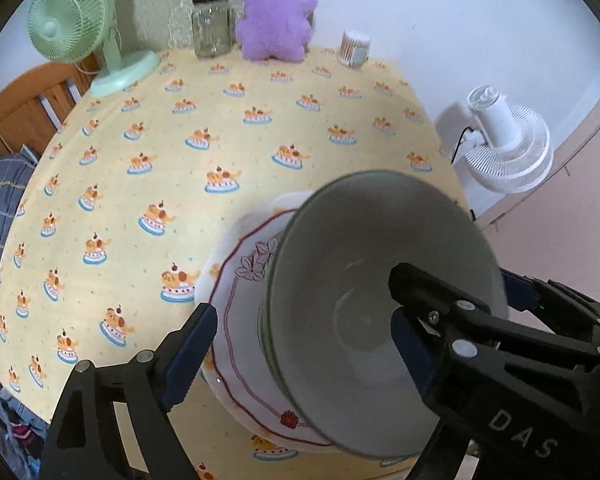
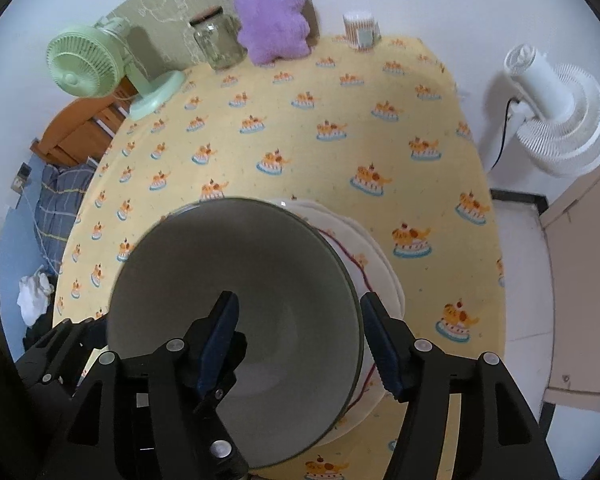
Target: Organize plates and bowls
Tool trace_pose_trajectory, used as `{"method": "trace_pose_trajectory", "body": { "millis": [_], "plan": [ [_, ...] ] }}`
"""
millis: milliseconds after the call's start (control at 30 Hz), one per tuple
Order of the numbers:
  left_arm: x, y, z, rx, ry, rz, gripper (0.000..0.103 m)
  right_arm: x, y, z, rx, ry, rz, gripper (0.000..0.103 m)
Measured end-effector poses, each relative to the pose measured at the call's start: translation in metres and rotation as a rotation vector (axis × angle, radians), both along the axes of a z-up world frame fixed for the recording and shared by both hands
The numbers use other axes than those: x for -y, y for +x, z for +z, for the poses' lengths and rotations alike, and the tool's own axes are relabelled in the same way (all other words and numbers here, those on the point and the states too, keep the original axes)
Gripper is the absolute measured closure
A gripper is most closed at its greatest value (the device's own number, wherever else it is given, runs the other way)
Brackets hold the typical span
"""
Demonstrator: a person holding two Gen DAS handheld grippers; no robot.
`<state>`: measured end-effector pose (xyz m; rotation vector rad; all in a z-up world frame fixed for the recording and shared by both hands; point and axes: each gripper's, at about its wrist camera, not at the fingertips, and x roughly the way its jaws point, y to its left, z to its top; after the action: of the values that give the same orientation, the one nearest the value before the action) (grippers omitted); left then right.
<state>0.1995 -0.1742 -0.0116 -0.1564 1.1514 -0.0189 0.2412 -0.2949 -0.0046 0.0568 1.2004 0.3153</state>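
A grey-green bowl (image 1: pixel 376 304) sits over a white plate with a red scalloped line and flower (image 1: pixel 244 344), on a plain white plate (image 1: pixel 220 248) below. In the left wrist view my left gripper (image 1: pixel 300 328) is open; one finger is beside the plates, the other reaches inside the bowl. My right gripper (image 2: pixel 300 336) is open astride the bowl (image 2: pixel 236 320): its left finger is inside, its right finger outside the rim over the plates (image 2: pixel 376 268). The bowl looks tilted and slightly blurred.
The yellow cake-print tablecloth (image 1: pixel 180 152) covers the table. At the back stand a green fan (image 1: pixel 72 20), a glass jar (image 1: pixel 212 26), a purple plush (image 1: pixel 278 12) and a cotton-swab box (image 1: pixel 355 47). A white fan (image 1: pixel 508 140) stands off the right edge.
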Motion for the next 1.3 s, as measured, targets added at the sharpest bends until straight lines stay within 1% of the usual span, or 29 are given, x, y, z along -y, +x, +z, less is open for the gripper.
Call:
{"method": "trace_pose_trajectory", "body": {
  "millis": [100, 300, 367, 500, 600, 700, 767, 833, 1000, 1100, 1200, 1300],
  "plan": [
    [-0.008, -0.006, 0.013, 0.046, 0.004, -0.019, 0.013, -0.001, -0.007, 0.011, 0.032, -0.017, -0.039, 0.035],
    [-0.039, -0.022, 0.044, 0.168, -0.002, -0.053, 0.013, -0.013, -0.031, 0.046, 0.147, -0.044, -0.151, 0.032],
    [-0.053, -0.027, 0.053, 0.209, -0.002, -0.064, 0.013, -0.019, -0.040, 0.056, 0.190, -0.053, -0.187, 0.030],
    [-0.077, -0.040, 0.067, 0.268, 0.006, -0.091, 0.013, -0.038, -0.065, 0.076, 0.303, -0.106, -0.275, 0.022],
    [-0.096, -0.054, 0.072, 0.306, 0.018, -0.112, 0.012, -0.053, -0.084, 0.082, 0.352, -0.108, -0.311, 0.020],
    [-0.114, -0.067, 0.070, 0.318, 0.037, -0.115, 0.010, -0.070, -0.103, 0.082, 0.392, -0.108, -0.330, 0.019],
    [-0.123, -0.076, 0.067, 0.314, 0.062, -0.119, 0.009, -0.078, -0.113, 0.079, 0.414, -0.104, -0.327, 0.019],
    [-0.132, -0.090, 0.064, 0.337, 0.095, -0.112, 0.009, -0.087, -0.126, 0.073, 0.424, -0.103, -0.322, 0.018],
    [-0.153, -0.124, 0.051, 0.396, 0.145, -0.051, 0.006, -0.101, -0.152, 0.058, 0.464, -0.080, -0.289, 0.018],
    [-0.164, -0.145, 0.042, 0.460, 0.152, 0.014, 0.005, -0.108, -0.169, 0.046, 0.496, -0.063, -0.265, 0.018],
    [-0.170, -0.162, 0.037, 0.514, 0.161, 0.053, 0.002, -0.114, -0.181, 0.032, 0.495, -0.065, -0.224, 0.018],
    [-0.172, -0.177, 0.029, 0.521, 0.183, 0.066, 0.001, -0.119, -0.196, 0.022, 0.504, -0.068, -0.204, 0.018]
  ]
}}
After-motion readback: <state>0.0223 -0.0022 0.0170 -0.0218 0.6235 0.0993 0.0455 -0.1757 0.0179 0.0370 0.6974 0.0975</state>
